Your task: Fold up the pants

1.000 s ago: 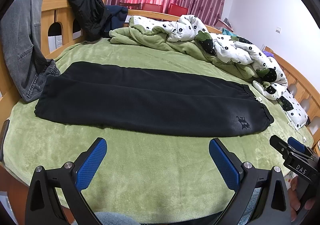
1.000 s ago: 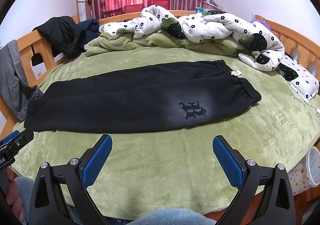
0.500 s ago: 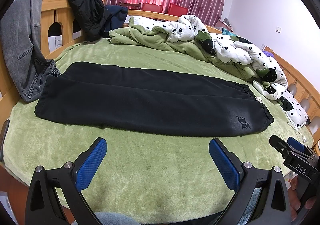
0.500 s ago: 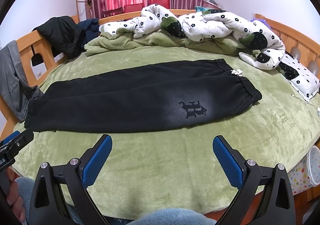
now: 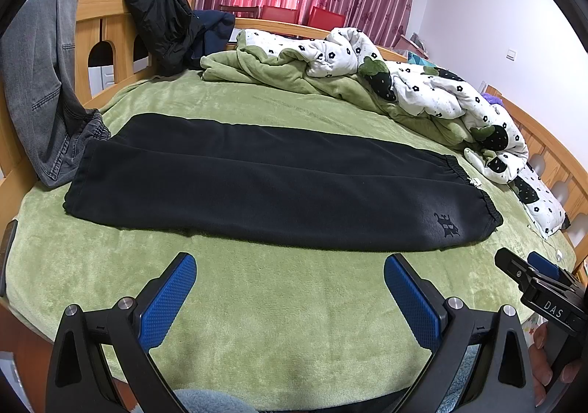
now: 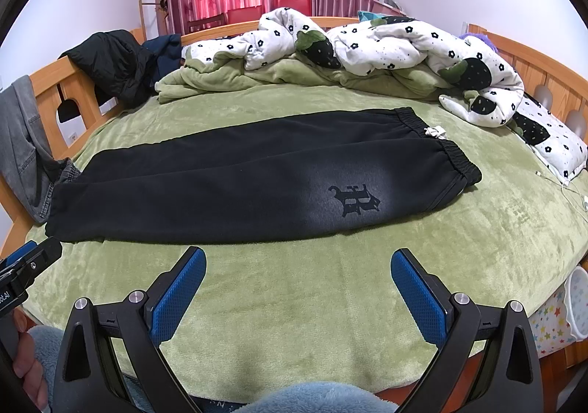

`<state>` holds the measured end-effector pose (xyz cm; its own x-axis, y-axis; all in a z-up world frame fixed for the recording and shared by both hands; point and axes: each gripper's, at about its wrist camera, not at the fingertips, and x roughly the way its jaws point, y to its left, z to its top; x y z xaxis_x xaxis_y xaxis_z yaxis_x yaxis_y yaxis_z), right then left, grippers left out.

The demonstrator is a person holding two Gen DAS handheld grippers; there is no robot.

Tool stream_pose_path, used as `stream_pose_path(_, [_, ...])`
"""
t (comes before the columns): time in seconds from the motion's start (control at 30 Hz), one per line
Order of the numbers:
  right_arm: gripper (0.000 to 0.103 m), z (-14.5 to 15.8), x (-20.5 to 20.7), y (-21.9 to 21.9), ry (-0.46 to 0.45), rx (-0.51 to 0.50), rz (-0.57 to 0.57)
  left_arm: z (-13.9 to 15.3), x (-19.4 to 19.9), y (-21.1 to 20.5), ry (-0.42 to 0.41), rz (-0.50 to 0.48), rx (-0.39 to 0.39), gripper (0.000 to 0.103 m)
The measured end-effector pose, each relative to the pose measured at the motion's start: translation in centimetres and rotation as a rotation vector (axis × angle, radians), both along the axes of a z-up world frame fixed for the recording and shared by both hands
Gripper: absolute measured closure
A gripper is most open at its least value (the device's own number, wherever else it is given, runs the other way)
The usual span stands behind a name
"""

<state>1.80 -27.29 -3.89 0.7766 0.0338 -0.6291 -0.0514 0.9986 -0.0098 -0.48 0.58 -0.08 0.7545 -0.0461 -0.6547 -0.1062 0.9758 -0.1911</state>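
Two grippers, left gripper [image 5: 290, 297] and right gripper [image 6: 297, 289], hover with fingers spread wide, empty. Beyond them, black pants [image 5: 272, 179] lie flat, unfolded, on the bed [image 5: 257, 321]. Next likely: grasping an end. Only the right view shows the white drawstring [image 6: 435, 132] clearly.

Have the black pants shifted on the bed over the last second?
No. In the left wrist view the black pants lie as before: cuffs beside the grey jeans, waistband short of the flowered quilt.
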Motion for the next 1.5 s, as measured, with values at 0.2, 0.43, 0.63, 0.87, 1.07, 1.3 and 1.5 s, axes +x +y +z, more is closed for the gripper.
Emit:
stream_pose_path(0.2, [0.003,0.0,0.0,-0.1,0.000,0.002,0.001,0.0,0.0,0.0,0.000,0.001,0.001,0.000])
stream_pose_path(0.43, [0.003,0.0,-0.3,0.2,-0.019,-0.003,0.002,0.2,0.2,0.0,-0.003,0.010,0.016,0.000])
stream_pose_path(0.63, [0.003,0.4,-0.7,-0.5,-0.014,0.043,0.015,1.7,-0.6,0.1,-0.036,0.001,0.022,0.000])
stream_pose_path(0.87, [0.003,5.0,-3.8,-2.1,-0.122,0.007,0.048,7.6,-1.0,1.5,-0.104,-0.003,0.036,0.000])
stream_pose_path(1.07, [0.003,10.1,-4.8,-5.4,-0.181,0.141,0.055,11.8,-0.8,3.5,-0.110,0.005,0.018,0.000])
stream_pose_path(1.3, [0.003,13.4,-3.5,-7.4,-0.180,0.079,0.037,12.7,-0.7,7.2,-0.117,0.060,0.044,0.000])
stream_pose_path(1.5, [0.003,11.4,-0.7,-8.7,-0.138,0.080,0.018,10.4,0.8,9.8,-0.103,0.091,0.013,0.000])
